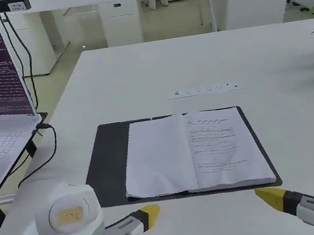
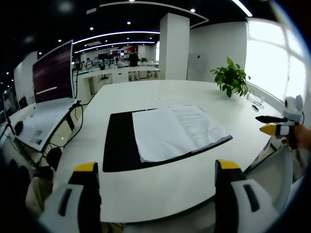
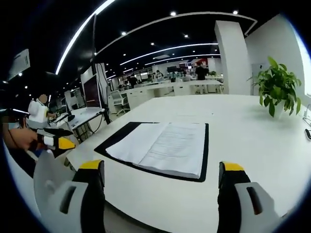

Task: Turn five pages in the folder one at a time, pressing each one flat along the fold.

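While my left tongs (image 2: 155, 167) and right tongs (image 3: 163, 167) hang open and empty, at seven and five o'clock of the folder (image 1: 109, 160), it lies open and flat on the bench (image 1: 196, 64). No turn is underway, I judge: next my right tongs must pinch only the topmost right page (image 1: 226, 142) at its outer edge.

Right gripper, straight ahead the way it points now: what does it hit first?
Likely the open folder, at its near edge below the printed page. The right gripper is open, with table in between. Height is unclear; it might pass above.
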Demonstrator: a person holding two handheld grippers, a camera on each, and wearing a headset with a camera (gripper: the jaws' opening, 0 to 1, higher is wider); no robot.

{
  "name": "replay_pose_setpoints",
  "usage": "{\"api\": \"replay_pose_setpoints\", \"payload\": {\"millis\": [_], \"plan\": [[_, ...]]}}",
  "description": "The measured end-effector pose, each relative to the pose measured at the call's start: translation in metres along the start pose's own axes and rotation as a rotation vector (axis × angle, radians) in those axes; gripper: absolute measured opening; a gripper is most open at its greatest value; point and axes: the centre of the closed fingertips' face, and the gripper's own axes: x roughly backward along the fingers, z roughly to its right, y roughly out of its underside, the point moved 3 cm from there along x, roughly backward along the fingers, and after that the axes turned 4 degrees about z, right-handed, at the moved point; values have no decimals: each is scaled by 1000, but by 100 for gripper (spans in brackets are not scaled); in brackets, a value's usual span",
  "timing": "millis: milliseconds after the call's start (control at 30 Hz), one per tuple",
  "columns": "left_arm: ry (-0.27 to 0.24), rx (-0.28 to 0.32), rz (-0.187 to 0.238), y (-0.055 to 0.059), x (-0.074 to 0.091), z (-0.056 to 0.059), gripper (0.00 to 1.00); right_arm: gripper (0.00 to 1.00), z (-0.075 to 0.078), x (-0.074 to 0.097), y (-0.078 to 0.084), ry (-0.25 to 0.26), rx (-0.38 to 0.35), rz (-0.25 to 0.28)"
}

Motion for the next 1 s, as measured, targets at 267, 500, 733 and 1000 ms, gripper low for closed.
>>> {"api": "replay_pose_setpoints", "payload": {"millis": [267,500,733,1000], "plan": [[-13,-9,20,-8,2,-2,99,99,-5,-2,2,-40,12,-2],[16,-29,10,-11,-14,8,99,96,-9,-8,2,-48,11,-3],[93,-48,-8,-16,-48,28,95,94,-10,-12,-2,-35,-18,9],[190,-91,-29,-19,-85,60,92,93,-4,-11,-4,-6,-45,26]]}}
